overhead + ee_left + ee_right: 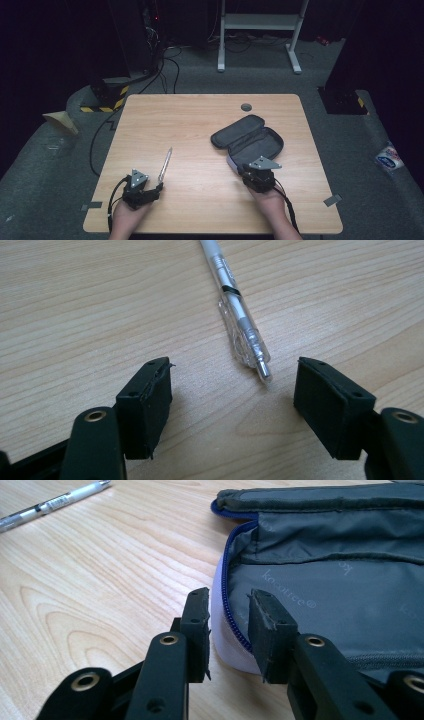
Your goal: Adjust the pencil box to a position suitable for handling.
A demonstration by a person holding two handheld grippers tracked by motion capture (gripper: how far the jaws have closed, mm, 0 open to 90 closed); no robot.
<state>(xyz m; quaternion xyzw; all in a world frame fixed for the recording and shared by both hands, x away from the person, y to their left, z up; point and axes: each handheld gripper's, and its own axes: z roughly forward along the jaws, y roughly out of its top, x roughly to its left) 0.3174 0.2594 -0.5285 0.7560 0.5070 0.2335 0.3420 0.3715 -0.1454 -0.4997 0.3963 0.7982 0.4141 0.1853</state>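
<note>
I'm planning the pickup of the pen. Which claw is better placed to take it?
Left. The left claw is open with the pen tip lying between its jaws on the table. The right claw straddles the open pencil case's rim, far from the pen.

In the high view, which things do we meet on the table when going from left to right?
Left gripper → pen → open pencil case, with the right gripper at its near edge.

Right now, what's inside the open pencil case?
The pencil case shows grey lining and nothing lying in it. The right gripper covers its near corner. The pen lies outside, on the table.
</note>
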